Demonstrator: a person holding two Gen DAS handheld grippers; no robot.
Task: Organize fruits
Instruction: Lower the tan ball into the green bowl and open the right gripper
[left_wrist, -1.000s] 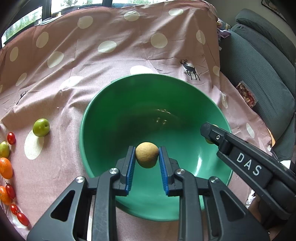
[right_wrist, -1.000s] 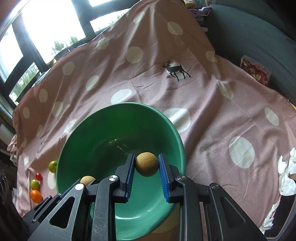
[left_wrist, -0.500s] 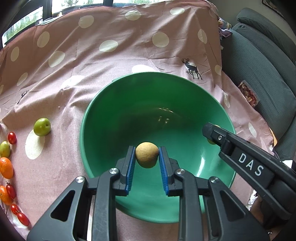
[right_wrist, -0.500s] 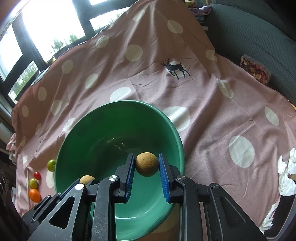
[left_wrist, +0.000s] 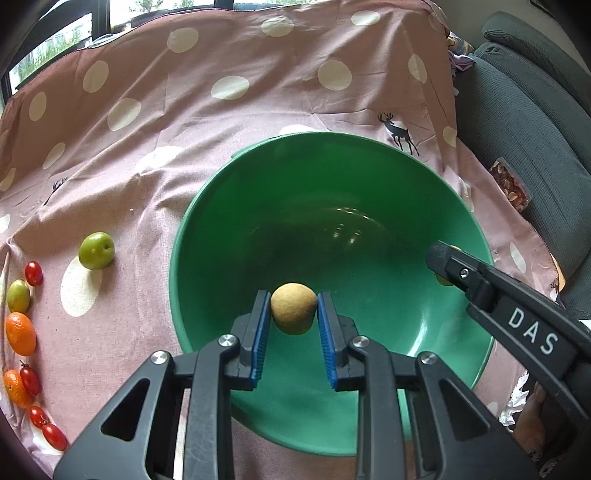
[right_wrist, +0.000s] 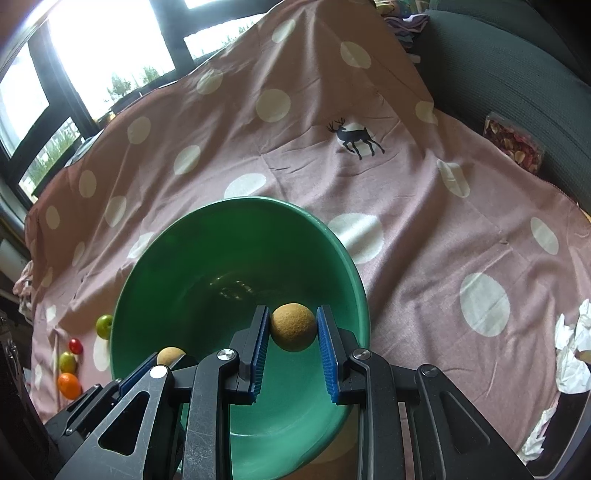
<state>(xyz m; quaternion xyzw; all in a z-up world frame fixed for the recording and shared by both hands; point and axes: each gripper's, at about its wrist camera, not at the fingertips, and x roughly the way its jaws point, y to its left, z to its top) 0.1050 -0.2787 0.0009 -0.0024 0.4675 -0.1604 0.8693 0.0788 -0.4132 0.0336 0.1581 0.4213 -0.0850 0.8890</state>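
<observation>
A large green bowl (left_wrist: 236, 206) (right_wrist: 332, 243) sits on a pink dotted cloth. My left gripper (left_wrist: 293, 314) is shut on a round tan fruit (left_wrist: 293, 308) and holds it over the bowl's near side. My right gripper (right_wrist: 291, 328) is shut on a second tan fruit (right_wrist: 293, 326) over the bowl's right part; its black finger (left_wrist: 480, 280) reaches in from the right in the left wrist view. The left gripper's fruit (right_wrist: 169, 355) also shows at the lower left of the right wrist view. The bowl's inside shows no loose fruit.
Left of the bowl lie a green plum (left_wrist: 96, 250) (right_wrist: 104, 325), cherry tomatoes (left_wrist: 33, 273), another green fruit (left_wrist: 18, 295) and small oranges (left_wrist: 20, 332). A grey sofa (left_wrist: 524, 122) and a snack packet (left_wrist: 511, 184) are on the right. Crumpled white paper (right_wrist: 572, 354) lies at the far right.
Both grippers have moved a little further in over the bowl, each still shut on its tan fruit. Nothing on the cloth has moved.
</observation>
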